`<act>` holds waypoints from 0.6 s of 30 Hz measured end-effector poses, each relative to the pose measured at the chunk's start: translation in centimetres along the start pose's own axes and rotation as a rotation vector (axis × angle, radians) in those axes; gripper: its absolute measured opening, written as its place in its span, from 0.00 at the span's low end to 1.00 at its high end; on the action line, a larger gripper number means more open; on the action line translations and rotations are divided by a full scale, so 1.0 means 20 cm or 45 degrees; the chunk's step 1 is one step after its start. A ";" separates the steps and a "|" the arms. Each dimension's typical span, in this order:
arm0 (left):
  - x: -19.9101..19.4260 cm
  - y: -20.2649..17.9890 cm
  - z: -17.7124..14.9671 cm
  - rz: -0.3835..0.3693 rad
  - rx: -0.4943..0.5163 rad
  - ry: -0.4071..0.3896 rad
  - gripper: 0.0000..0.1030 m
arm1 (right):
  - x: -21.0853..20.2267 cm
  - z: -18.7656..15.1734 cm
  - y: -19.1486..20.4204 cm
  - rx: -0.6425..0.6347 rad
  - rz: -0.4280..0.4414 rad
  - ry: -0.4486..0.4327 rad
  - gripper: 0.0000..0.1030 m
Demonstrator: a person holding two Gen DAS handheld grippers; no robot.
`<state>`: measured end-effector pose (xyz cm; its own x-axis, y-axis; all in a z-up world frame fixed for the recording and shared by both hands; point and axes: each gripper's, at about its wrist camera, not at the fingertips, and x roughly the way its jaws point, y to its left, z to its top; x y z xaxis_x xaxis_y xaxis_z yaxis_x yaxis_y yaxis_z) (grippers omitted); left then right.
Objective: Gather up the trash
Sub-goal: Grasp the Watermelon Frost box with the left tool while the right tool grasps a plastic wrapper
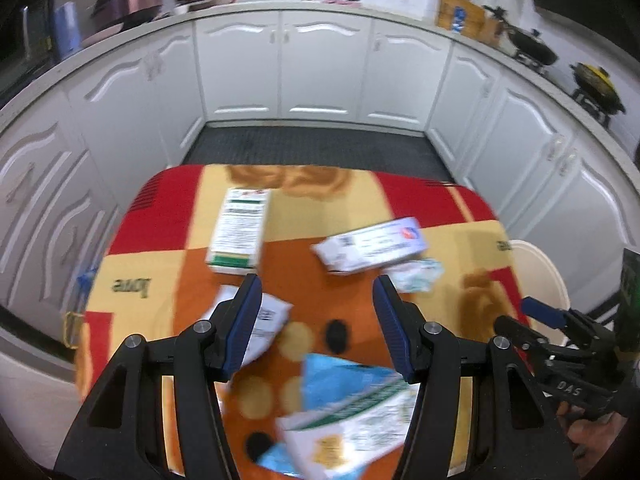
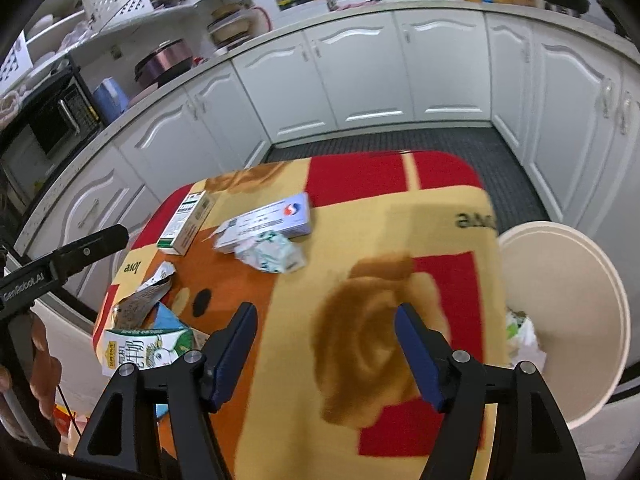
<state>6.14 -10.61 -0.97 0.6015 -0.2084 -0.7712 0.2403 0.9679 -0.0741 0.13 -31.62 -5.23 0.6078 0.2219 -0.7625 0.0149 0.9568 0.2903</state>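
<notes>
Trash lies scattered on a table under a red, orange and yellow cloth. A green-and-white box and a flat white-and-blue box lie far from me, with a crumpled paper beside the flat box. Nearer are a white wrapper and a flattened blue-and-white milk carton. My left gripper hangs open above the cloth between wrapper and carton, holding nothing. My right gripper is open over bare cloth, empty. The crumpled paper lies ahead of it and the milk carton to its left.
A cream round bin stands off the table's right edge with some trash inside. White kitchen cabinets ring the room across a dark floor mat. A person's hand shows at the left edge.
</notes>
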 end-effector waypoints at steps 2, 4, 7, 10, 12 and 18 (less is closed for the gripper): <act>0.03 0.08 0.00 0.016 -0.022 0.020 0.55 | 0.06 0.02 0.05 -0.029 0.014 0.026 0.67; 0.07 0.15 0.01 0.004 -0.052 0.051 0.55 | 0.11 0.04 0.11 -0.067 0.022 0.046 0.67; 0.14 0.24 0.03 -0.039 -0.099 0.105 0.55 | 0.21 0.09 0.17 -0.114 0.026 0.062 0.74; 0.22 0.31 0.06 -0.075 -0.135 0.149 0.55 | 0.30 0.12 0.20 -0.141 0.010 0.077 0.80; 0.28 0.34 0.09 -0.084 -0.149 0.171 0.55 | 0.37 0.15 0.21 -0.149 0.014 0.094 0.80; 0.52 0.39 0.20 -0.087 -0.149 0.259 0.56 | 0.47 0.20 0.21 -0.154 0.030 0.090 0.80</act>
<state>17.28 -5.82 -7.16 0.4182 -0.2526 -0.8725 0.1783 0.9647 -0.1939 9.11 -26.17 -8.90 0.5495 0.2534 -0.7961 -0.0975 0.9658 0.2400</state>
